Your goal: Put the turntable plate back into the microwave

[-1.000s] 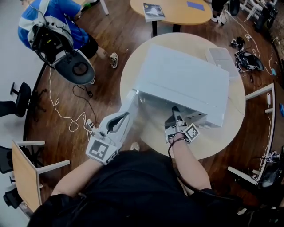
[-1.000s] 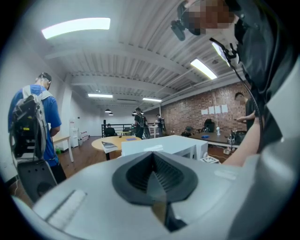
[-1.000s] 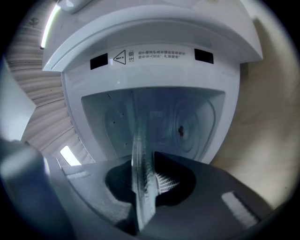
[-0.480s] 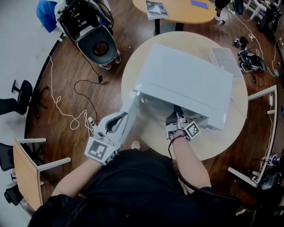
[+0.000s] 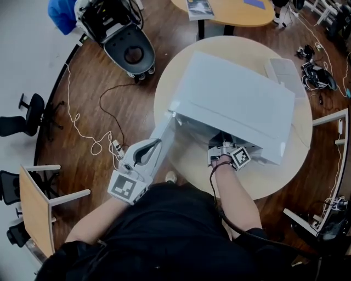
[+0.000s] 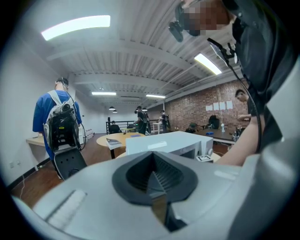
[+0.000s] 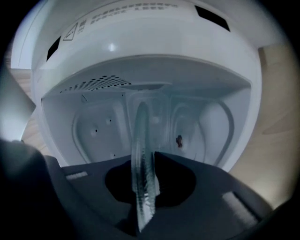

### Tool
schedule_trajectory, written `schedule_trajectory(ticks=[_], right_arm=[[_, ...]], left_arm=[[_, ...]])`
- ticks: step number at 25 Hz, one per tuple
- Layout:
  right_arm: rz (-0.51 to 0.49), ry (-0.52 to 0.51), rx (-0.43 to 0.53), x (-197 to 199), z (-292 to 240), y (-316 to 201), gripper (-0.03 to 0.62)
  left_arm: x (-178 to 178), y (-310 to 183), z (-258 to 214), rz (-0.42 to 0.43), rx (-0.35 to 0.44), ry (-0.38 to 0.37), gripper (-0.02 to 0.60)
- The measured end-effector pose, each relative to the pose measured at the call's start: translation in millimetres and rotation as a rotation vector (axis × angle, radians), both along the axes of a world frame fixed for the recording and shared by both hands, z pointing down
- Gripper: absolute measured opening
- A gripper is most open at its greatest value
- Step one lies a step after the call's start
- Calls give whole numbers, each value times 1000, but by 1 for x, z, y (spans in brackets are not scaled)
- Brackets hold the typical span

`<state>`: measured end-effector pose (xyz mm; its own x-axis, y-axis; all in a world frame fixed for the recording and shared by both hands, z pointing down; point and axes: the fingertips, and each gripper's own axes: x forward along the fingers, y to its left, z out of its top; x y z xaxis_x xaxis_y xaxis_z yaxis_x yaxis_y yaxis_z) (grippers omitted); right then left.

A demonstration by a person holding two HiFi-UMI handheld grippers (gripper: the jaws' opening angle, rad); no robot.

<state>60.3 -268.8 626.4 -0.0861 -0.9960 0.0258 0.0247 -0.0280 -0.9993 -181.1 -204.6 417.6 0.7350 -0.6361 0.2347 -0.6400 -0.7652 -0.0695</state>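
Counts: one microwave, one turntable plate, two grippers, two tables in the head view.

The microwave sits on the round table with its door swung open toward the person. A second table at the top edge carries one book.

Only the right gripper view shows the turntable plate. The right gripper is clamped on its rim, and the plate stands edge-on and upright, rising from the jaws in front of the open cavity. It is clear glass with a ribbed, wavy look along the edge. In the head view the right gripper is at the cavity mouth, under the microwave's front top edge, and the plate itself cannot be made out there.

The left gripper has its jaws together in its own view, apparently with nothing between them. That view looks out over the room, with the microwave ahead and one person in blue at the left. The head view puts the left gripper at the door's outer end, but it doesn't show whether they touch.
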Motion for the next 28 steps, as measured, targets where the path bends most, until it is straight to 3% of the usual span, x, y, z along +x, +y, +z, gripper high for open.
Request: schedule_trajectory(ticks=[4, 7, 11, 15, 18, 22, 28], right_arm=[[14, 7, -7, 6, 13, -5, 28], [19, 16, 1, 5, 4, -10, 29], [36, 8, 2, 7, 6, -15, 31], [90, -30, -11, 14, 7, -18, 29], [116, -8, -18, 22, 19, -22, 29], [119, 2, -37, 21, 22, -24, 31], [161, 7, -50, 26, 32, -26, 38]], left_arm=[[-1, -1, -3, -27, -19, 11, 6], [-6, -2, -1, -41, -17, -21, 6], [0, 0, -5, -38, -32, 21, 6], [1, 0, -4, -31, -33, 1, 6], [4, 0, -8, -50, -54, 45, 6], [-2, -3, -5, -53, -36, 5, 6], [3, 0, -12, -57, -52, 61, 6]])
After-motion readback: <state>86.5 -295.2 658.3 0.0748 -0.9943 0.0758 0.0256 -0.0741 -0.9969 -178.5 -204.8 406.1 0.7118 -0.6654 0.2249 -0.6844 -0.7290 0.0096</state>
